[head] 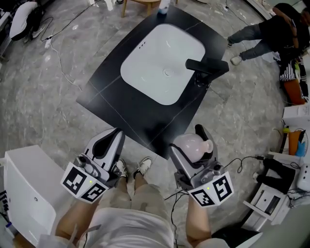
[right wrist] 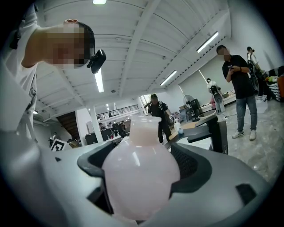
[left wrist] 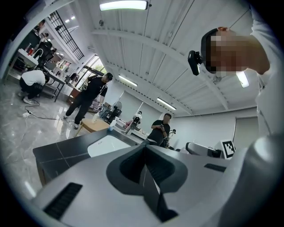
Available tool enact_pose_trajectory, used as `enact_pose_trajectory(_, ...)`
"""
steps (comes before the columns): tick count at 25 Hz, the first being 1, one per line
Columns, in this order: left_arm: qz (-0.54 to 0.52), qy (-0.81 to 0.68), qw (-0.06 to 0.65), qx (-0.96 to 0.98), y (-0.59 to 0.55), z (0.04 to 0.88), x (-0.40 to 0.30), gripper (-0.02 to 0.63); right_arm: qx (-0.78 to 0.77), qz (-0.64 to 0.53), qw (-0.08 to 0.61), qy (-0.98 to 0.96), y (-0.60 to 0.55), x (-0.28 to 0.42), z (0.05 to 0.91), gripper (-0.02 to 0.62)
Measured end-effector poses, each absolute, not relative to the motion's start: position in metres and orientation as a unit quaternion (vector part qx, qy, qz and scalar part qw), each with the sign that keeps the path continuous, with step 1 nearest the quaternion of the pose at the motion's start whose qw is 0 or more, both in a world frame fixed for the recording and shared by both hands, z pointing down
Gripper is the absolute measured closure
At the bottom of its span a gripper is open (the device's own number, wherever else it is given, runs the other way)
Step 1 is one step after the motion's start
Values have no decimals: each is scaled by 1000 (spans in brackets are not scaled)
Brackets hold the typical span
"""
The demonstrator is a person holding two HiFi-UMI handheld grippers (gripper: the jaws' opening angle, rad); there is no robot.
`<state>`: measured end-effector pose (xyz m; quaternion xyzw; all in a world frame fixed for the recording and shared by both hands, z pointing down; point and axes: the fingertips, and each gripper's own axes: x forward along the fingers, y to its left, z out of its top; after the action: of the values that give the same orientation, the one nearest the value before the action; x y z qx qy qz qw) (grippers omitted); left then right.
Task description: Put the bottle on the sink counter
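A round pale pink bottle with a short neck sits between the jaws of my right gripper, which is shut on it; the same bottle fills the right gripper view, neck pointing away. My left gripper is shut with nothing in it, its jaws pressed together. Both grippers hang below the near corner of the black sink counter, apart from it. The counter holds a white basin and a black tap.
A white cabinet stands at the lower left. White equipment and boxes crowd the lower right. A person crouches at the upper right. Cables trail over the grey floor at left. A small bottle stands beyond the counter.
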<state>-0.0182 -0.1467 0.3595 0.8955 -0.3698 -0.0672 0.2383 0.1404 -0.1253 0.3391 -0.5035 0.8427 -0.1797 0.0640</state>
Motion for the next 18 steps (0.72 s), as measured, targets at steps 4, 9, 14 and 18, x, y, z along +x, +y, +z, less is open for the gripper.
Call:
enact_pose_trajectory(4, -65, -368, 243, 895, -150, 371, -14, 591, -512, -171, 44, 841, -133, 141, 360, 175)
enact_pose_trajectory(9, -63, -368, 248, 894, -153, 384, -9, 591, -518, -169, 23, 838, -143, 143, 386, 176)
enact_pose_trajectory(14, -62, -371, 255, 891, -154, 401, -5, 591, -518, -158, -9, 841, -152, 141, 416, 176)
enact_pose_trajectory(18, -61, -377, 257, 888, -154, 410, -5, 591, -510, -153, -32, 846, -160, 135, 440, 176)
